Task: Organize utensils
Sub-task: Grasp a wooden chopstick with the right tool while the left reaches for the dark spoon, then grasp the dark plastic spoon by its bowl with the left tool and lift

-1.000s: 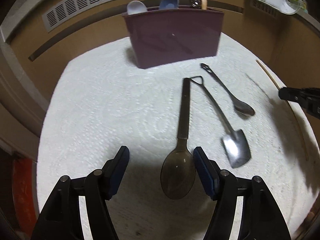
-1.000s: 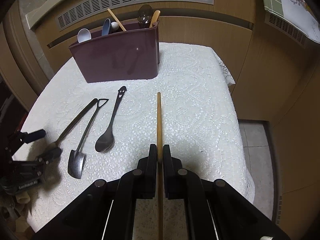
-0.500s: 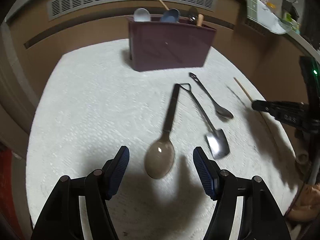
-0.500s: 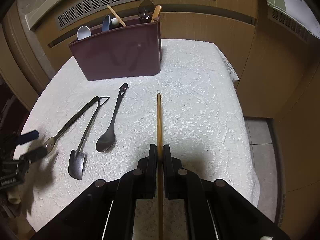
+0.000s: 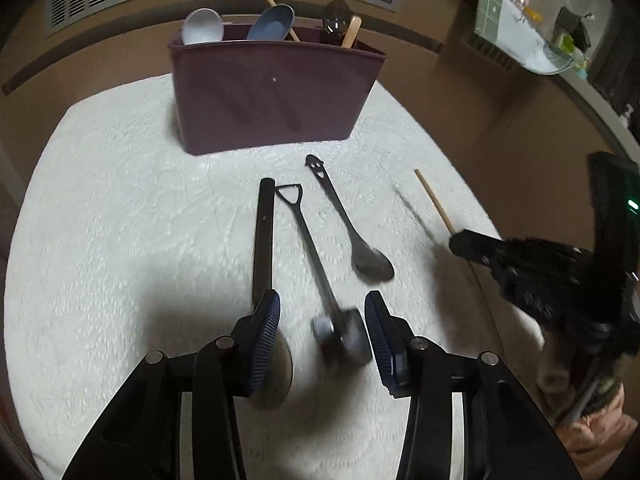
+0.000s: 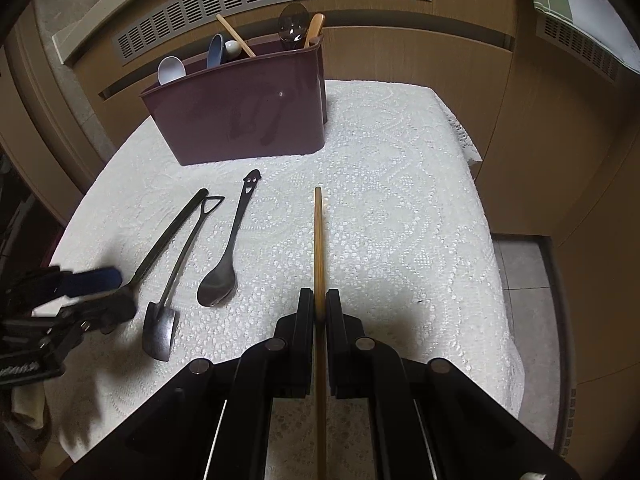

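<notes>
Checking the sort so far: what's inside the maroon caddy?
Sticking out of the maroon caddy: white spoon, blue spoon, wooden chopstick, dark clear spoon, wooden handle. The wall hides their lower ends and any dividers.

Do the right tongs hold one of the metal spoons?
No, the right tongs are shut on a wooden chopstick.

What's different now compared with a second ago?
The left tool has narrowed its opening and shifted from around the big dark spoon to the shovel-shaped spoon; it is still open. The right tool stays shut on the wooden chopstick. The smiley spoon and maroon caddy haven't moved.
</notes>
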The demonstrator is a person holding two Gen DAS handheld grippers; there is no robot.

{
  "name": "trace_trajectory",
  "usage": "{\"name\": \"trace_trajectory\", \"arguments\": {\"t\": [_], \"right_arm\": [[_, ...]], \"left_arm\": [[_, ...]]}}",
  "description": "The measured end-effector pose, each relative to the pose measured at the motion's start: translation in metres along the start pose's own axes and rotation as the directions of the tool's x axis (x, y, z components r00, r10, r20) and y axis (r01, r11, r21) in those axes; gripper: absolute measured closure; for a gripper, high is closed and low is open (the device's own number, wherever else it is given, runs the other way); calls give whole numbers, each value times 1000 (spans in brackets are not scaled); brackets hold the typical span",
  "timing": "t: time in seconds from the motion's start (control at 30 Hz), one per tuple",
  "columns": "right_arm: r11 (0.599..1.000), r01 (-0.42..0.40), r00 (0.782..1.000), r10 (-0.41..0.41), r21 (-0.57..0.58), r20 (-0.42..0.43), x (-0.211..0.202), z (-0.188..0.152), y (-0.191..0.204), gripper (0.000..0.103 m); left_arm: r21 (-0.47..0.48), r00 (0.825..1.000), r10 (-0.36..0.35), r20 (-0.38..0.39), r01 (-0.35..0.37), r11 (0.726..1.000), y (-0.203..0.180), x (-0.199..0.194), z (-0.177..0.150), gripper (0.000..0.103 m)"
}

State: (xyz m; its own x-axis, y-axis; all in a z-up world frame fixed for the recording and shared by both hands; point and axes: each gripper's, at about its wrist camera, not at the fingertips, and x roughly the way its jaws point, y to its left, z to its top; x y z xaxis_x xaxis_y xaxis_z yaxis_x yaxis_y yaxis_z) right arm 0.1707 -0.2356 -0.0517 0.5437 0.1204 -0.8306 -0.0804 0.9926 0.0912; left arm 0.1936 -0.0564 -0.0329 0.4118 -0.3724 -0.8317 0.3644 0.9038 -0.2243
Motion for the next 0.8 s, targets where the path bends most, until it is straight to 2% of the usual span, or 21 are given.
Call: {"name": "trace_trajectory", "arguments": {"t": [0.07, 0.2, 0.4, 0.57, 0.67, 0.8], "right_arm": [[1000, -6, 1000, 6, 0, 1, -1, -1, -1, 97], [1000, -17, 1000, 17, 8, 5, -2, -2, -5, 97], [999, -37, 999, 37, 9, 8, -3, -4, -7, 97], [998, -55, 998, 55, 4, 21, -4, -2, -1, 97], [998, -66, 998, 65, 13, 26, -4, -2, 1, 97], [998, -62, 998, 62, 16, 19, -2, -5, 3, 97]], "left_arm": [[-29, 1000, 11, -28, -12, 999, 1, 12, 9, 58], [-59, 997, 75, -14, -76, 995, 14, 13, 14, 58], [-64, 998, 49, 41, -47, 997, 34, -19, -28, 57], [-117, 990, 107, 90, -96, 988, 29, -24, -63, 57], [-137, 976, 177, 124, -160, 978, 21, -16, -66, 57], [-124, 968, 209, 138, -192, 974, 12, -9, -63, 58]]}}
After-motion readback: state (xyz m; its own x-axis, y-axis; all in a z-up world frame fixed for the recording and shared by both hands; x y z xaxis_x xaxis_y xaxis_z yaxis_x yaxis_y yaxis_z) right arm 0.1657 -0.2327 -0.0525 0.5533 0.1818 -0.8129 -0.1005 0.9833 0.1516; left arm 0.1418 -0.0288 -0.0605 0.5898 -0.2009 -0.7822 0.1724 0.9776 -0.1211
